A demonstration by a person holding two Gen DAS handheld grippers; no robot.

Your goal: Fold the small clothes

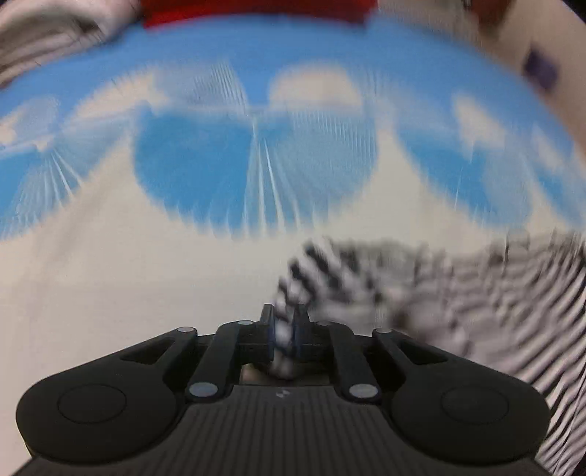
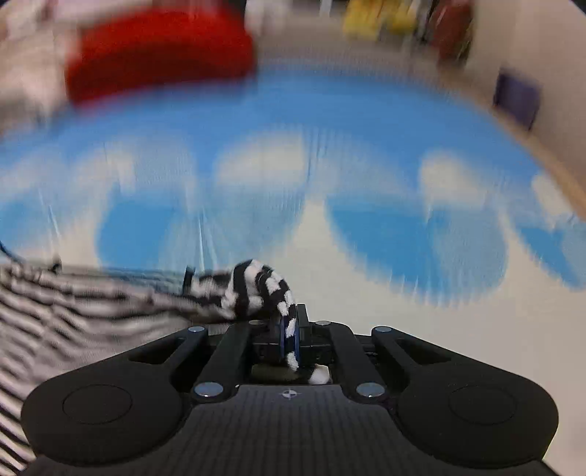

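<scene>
A black-and-white striped garment point(image 1: 457, 289) hangs stretched between my two grippers above a blue-and-white cloud-patterned surface point(image 1: 256, 172). My left gripper point(image 1: 285, 329) is shut on one bunched corner of it; the cloth spreads to the right in the left wrist view. My right gripper point(image 2: 291, 329) is shut on another bunched corner point(image 2: 252, 289); the cloth spreads to the left point(image 2: 73, 304) in the right wrist view. Both views are motion-blurred.
A red cloth or cushion point(image 2: 157, 51) lies at the far edge of the cloud-patterned surface point(image 2: 366, 146), also in the left wrist view point(image 1: 256, 11). Pale crumpled fabric point(image 1: 47, 33) sits at the far left. Coloured items point(image 2: 403, 22) and a dark blue square point(image 2: 516, 99) are far right.
</scene>
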